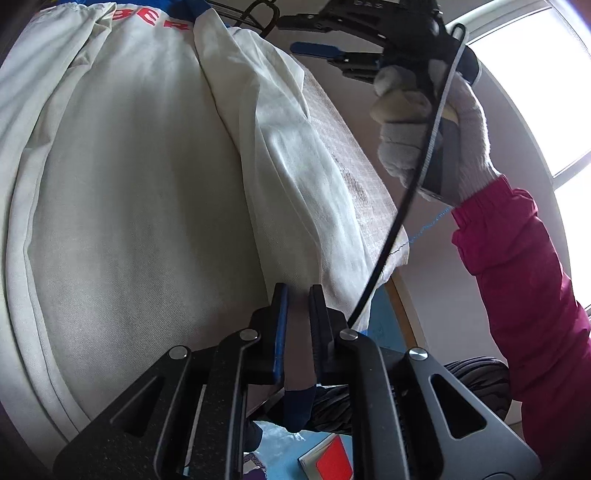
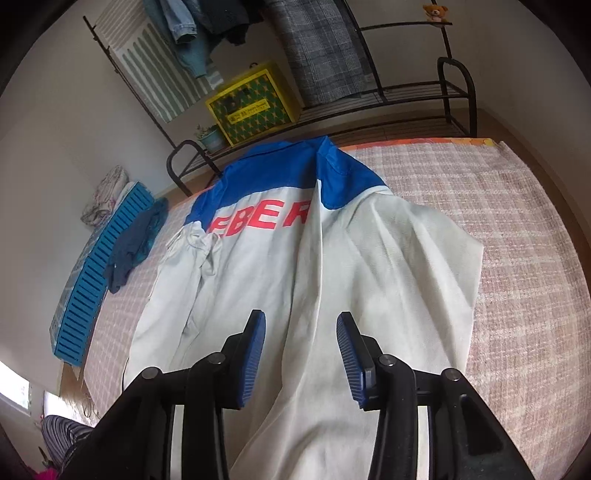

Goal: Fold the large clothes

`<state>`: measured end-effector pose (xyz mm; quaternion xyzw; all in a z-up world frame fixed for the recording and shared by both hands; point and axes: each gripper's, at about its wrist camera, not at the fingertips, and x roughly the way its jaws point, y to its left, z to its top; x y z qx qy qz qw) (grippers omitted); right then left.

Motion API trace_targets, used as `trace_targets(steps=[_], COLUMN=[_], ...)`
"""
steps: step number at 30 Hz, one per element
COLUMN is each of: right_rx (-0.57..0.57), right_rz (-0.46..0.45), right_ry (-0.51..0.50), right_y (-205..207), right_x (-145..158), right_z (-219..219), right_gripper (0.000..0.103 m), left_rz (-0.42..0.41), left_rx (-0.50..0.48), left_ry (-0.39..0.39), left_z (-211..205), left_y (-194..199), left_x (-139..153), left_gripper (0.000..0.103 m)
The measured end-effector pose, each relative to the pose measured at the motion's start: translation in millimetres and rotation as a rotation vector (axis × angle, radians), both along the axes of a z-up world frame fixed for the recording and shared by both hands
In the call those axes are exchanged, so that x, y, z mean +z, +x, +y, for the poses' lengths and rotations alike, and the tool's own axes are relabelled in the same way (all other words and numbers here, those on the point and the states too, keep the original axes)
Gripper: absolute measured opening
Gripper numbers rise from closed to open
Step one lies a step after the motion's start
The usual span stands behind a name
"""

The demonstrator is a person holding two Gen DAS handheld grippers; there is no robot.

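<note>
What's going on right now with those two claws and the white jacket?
Left claw nearly closed, apparently empty. Right claw open above the white jacket, spread back-up on the pink blanket. Nothing in the way.

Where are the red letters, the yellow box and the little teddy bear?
Red letters [image 2: 258,221], right wrist view, on the middle letters.
Yellow box [image 2: 255,105], right wrist view, on its patterned front.
Teddy bear [image 2: 436,12], right wrist view, on its body.
</note>
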<state>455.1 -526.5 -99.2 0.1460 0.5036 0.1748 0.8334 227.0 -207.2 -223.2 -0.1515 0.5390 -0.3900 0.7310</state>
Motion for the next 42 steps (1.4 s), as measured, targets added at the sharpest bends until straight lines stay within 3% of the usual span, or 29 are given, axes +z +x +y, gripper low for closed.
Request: trace_targets(steps=[5,7,10,15,17,18,20,21,22,25,27,29,33,36,38,40,42], right_rx=[-0.007,0.004,-0.008,0.099,0.152,0.163,0.185,0.18,0.166,0.065,0.017,0.023,0.179,0.306,0.376,0.367,0.275], right_rz=[0.046,0.072,0.086,0.053,0.055,0.046,0.015,-0.003,-0.029,-0.06,-0.015,0.033,0.086,0.159,0.127,0.042,-0.021], right_ry=[-0.056,-0.067,-0.057,0.01,-0.041,-0.056,0.019,0.052,0.079,0.032,-0.007,-0.037,-0.068,-0.005,-0.008,-0.034,-0.035], right_y=[25.3,31.6,39.0,44.6,44.3,43.0,39.2,37.8,36.4,39.6,46.5,48.7,31.8,11.8,-2.1,-9.1,-6.6], right_x=[-27.8,-37.8,-45.2,-49.4,-55.5,-54.6,-43.4,-35.2,-27.2,-17.7,-28.2,-43.4,-62.3,-64.3,-52.1,-33.5,-18.8], right_z=[18.9,26.4,33.2,72.2,94.3,100.0,96.6,90.3,81.3,56.7,50.2,56.5,99.6,119.5,121.3,106.1,74.0], right_gripper=[0.039,0.011,0.0,0.0,0.0,0.002,0.007,0.022,0.025,0.021,0.013,0.011,0.011,0.011,0.011,0.024,0.038], left_rz=[0.0,-0.001,0.011,0.033,0.049,0.058,0.056,0.051,0.048,0.02,-0.014,-0.052,-0.088,-0.079,-0.076,-0.078,-0.087], left_rx=[-0.002,-0.001,0.003,-0.002,0.005,0.003,0.002,0.002,0.004,0.014,0.011,0.002,0.01,0.013,0.013,0.012,0.01], left_ry=[-0.012,-0.015,-0.025,-0.044,-0.045,-0.054,-0.05,-0.053,-0.056,-0.07,-0.07,-0.063,-0.041,-0.033,-0.03,-0.035,-0.037], left_z=[2.3,3.6,8.7,21.9,24.4,26.4,27.8,29.6,31.0,34.2,35.2,35.3,37.5,36.4,34.5,34.2,31.3], left_y=[1.3,1.5,0.6,-6.8,-6.0,-6.5,-7.0,-7.3,-7.1,-7.3,-8.4,-9.8,-6.9,-2.5,-1.3,-1.9,-2.4], left_x=[-0.9,-1.0,-1.7,-3.4,-6.0,-6.4,-4.4,-2.3,-0.1,10.5,20.2,28.8,36.0,33.0,31.4,30.6,29.5], left_gripper=[0.006,0.005,0.004,0.004,0.004,0.004,0.004,0.004,0.004,0.004,0.004,0.004,0.004,0.004,0.004,0.004,0.004])
